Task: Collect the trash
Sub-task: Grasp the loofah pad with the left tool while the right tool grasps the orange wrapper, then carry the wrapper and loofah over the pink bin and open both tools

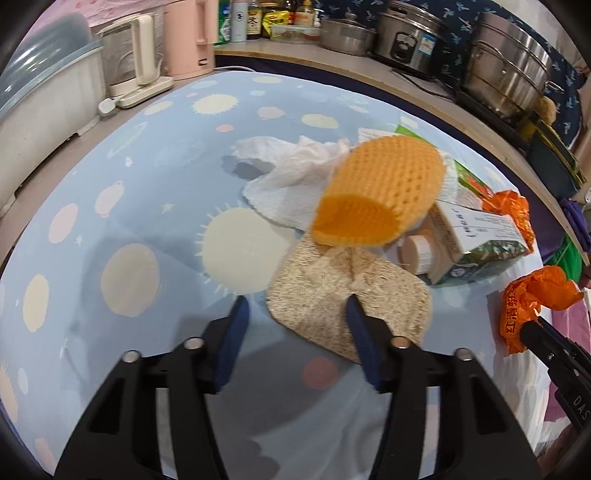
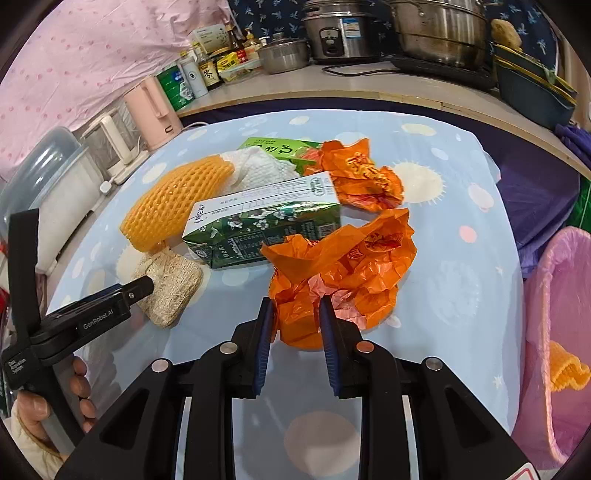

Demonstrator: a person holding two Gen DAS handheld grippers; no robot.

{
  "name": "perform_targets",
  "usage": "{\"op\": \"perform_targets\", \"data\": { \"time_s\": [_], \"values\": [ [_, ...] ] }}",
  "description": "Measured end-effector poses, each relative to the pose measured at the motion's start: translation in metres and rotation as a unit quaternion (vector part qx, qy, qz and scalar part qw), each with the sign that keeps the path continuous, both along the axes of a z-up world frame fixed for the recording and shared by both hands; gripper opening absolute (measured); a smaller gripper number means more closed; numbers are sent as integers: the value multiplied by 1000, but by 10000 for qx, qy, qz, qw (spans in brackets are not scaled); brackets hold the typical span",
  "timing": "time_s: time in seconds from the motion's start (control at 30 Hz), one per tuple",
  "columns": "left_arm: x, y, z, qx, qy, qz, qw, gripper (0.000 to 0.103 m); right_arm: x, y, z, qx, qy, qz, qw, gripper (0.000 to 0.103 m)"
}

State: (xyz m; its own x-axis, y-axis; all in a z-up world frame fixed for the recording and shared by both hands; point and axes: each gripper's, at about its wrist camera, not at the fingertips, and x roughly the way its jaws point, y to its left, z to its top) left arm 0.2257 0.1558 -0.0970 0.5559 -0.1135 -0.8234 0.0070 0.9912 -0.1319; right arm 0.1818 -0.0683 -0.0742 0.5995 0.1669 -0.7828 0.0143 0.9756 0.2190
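Trash lies in a heap on the blue patterned tablecloth (image 1: 147, 184). It holds an orange foam fruit net (image 1: 384, 192) (image 2: 173, 206), a white paper towel (image 1: 291, 184), a green drink carton (image 2: 258, 225), a tan loofah pad (image 1: 321, 288) (image 2: 173, 288) and two crumpled orange plastic bags. My left gripper (image 1: 295, 306) is open. Its right finger rests on the loofah pad, and its left finger stands clear of the pad's edge. My right gripper (image 2: 295, 306) is shut on the nearer orange plastic bag (image 2: 351, 266). The other orange bag (image 2: 362, 177) lies behind the carton.
A pink-lined bin (image 2: 554, 332) stands at the table's right edge with an orange foam net (image 2: 565, 365) inside. A pink kettle (image 2: 155, 107), a white kettle (image 1: 136, 55) and a plastic tub (image 1: 40, 110) stand at the left. Pots (image 2: 439, 33), a rice cooker (image 2: 343, 37) and bottles line the back counter.
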Motion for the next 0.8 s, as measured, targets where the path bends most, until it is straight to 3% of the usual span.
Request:
{"op": "perform_targets", "data": {
  "time_s": [0.07,0.23,0.8],
  "values": [
    [-3,-5,0,-4,27,-101,9999,26,-4,-6,2,69,2,-55,10000,24],
    [-16,-13,4,-101,49,-305,9995,14,-15,-16,7,141,-30,-178,9997,24],
    [-95,-46,49,-167,-250,-1017,9944,12,-70,-51,32,283,-286,-444,9982,24]
  ]
}}
